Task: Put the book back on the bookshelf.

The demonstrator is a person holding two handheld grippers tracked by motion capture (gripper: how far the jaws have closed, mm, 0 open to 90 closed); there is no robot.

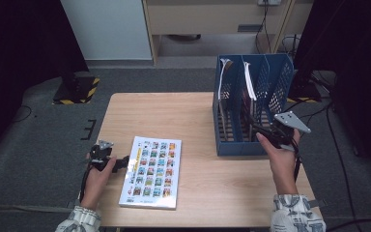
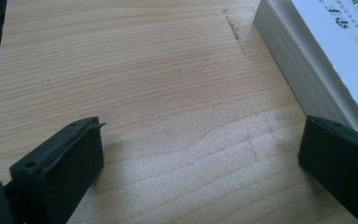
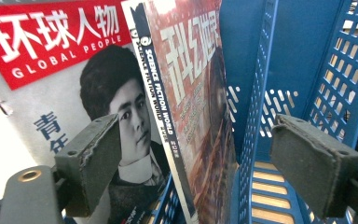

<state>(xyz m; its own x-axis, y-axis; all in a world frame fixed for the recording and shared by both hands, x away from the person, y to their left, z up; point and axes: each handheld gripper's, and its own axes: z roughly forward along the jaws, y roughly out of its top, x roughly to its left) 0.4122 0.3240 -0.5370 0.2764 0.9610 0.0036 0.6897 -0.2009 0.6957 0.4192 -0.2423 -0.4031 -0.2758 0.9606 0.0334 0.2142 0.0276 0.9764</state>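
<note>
A blue file rack (image 1: 270, 77) with three slots stands at the table's right side. Magazines stand upright in it: a red-titled "Global People" magazine (image 3: 51, 70) and a "Science Fiction World" magazine (image 3: 191, 116) beside it. My right gripper (image 3: 200, 163) is open at the rack's front, and the spine of the science fiction magazine lies between its jaws without either pad pressing on it. In the high view the right gripper (image 1: 258, 129) points into the rack's middle slot. A thick white book (image 1: 150, 171) with a grid of small pictures lies flat at front left. My left gripper (image 1: 121, 163) rests open on the table beside its left edge.
The wooden table (image 1: 174, 116) has bare wood between the book and the rack. The book's page edge (image 2: 298, 60) runs close by my left gripper's right jaw. The rack's right slot (image 3: 270, 196) holds nothing. Grey carpet and dark stands surround the table.
</note>
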